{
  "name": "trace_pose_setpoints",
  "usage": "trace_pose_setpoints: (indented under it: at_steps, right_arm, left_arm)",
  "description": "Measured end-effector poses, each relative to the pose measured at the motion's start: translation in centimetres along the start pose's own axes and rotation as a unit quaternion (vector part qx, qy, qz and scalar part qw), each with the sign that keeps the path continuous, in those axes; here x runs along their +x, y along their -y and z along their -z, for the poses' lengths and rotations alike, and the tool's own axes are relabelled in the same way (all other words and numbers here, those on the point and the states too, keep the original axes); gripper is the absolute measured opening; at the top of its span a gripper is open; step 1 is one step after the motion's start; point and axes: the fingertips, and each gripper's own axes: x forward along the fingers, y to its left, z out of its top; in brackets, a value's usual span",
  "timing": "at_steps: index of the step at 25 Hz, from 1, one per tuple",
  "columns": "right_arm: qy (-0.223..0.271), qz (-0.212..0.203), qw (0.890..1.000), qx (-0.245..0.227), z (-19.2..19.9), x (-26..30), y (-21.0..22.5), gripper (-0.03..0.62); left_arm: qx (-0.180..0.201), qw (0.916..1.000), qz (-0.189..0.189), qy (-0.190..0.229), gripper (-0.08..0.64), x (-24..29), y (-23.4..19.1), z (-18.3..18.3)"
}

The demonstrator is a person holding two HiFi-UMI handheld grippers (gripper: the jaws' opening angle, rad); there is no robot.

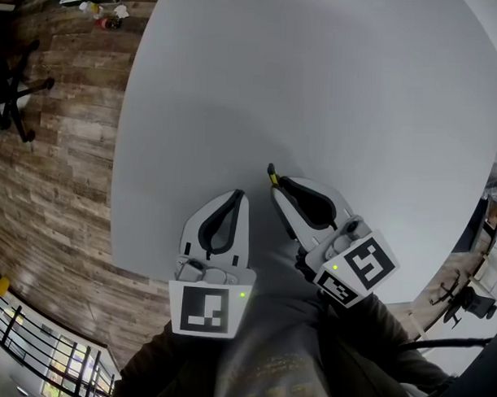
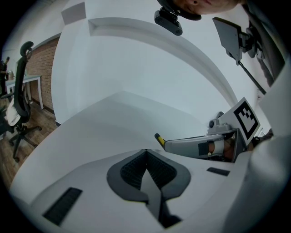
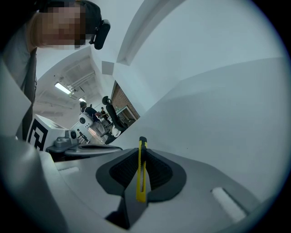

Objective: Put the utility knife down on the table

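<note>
A slim yellow and black utility knife (image 3: 141, 170) is clamped edge-on between the jaws of my right gripper (image 3: 142, 157), its black tip poking out past them. In the head view the knife tip (image 1: 272, 176) sticks out ahead of the right gripper (image 1: 280, 185), above the near part of the round white table (image 1: 317, 90). My left gripper (image 1: 237, 195) hovers beside it to the left, shut with nothing between its jaws. From the left gripper view, the left gripper (image 2: 146, 152) shows closed pads, and the right gripper (image 2: 170, 144) with the knife tip (image 2: 158, 139) is to its right.
The white table's near edge (image 1: 140, 267) runs just under both grippers, with wood-plank floor (image 1: 55, 146) beyond to the left. An office chair (image 1: 12, 96) stands at far left, and small items (image 1: 104, 13) lie on the floor at top left. The person's sleeves (image 1: 374, 336) fill the bottom.
</note>
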Motion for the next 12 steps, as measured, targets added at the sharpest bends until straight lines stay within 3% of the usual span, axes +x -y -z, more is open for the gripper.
trace_pose_setpoints:
  at_steps: [12]
  right_arm:
    - [0.0, -0.005, 1.0, 0.003, 0.16, 0.0, 0.03, 0.057]
  left_arm:
    - [0.001, 1.0, 0.0, 0.001, 0.003, 0.15, 0.17, 0.14]
